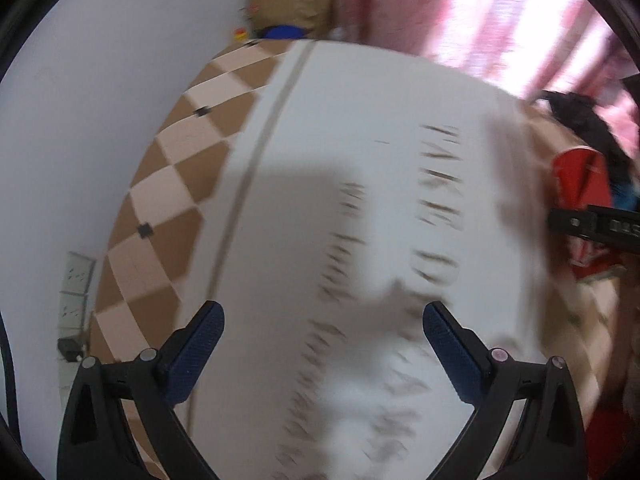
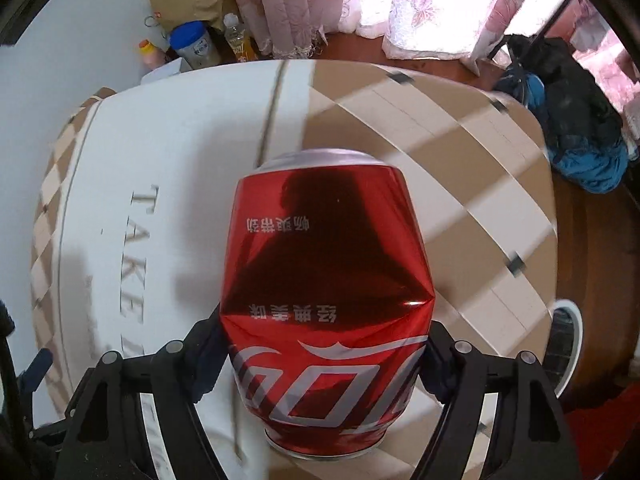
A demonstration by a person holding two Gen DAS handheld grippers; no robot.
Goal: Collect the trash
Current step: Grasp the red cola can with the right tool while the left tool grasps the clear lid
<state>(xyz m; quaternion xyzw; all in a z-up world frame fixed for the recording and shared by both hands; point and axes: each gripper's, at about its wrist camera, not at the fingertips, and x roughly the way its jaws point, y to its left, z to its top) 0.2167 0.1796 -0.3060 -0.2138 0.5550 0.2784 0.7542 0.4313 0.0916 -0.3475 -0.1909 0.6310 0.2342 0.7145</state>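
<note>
Above the table's (image 2: 460, 184) white printed mat (image 2: 168, 152), the right claw (image 2: 326, 356) pinches a dented red cola can (image 2: 326, 292) sideways for carrying off as trash, while the left claw (image 1: 323, 330) hangs wide and empty, ready for another piece.

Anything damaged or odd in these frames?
Yes: the red can clamped in the right gripper is dented, its sides creased inward, print upside down. Left gripper is open, empty.
</note>
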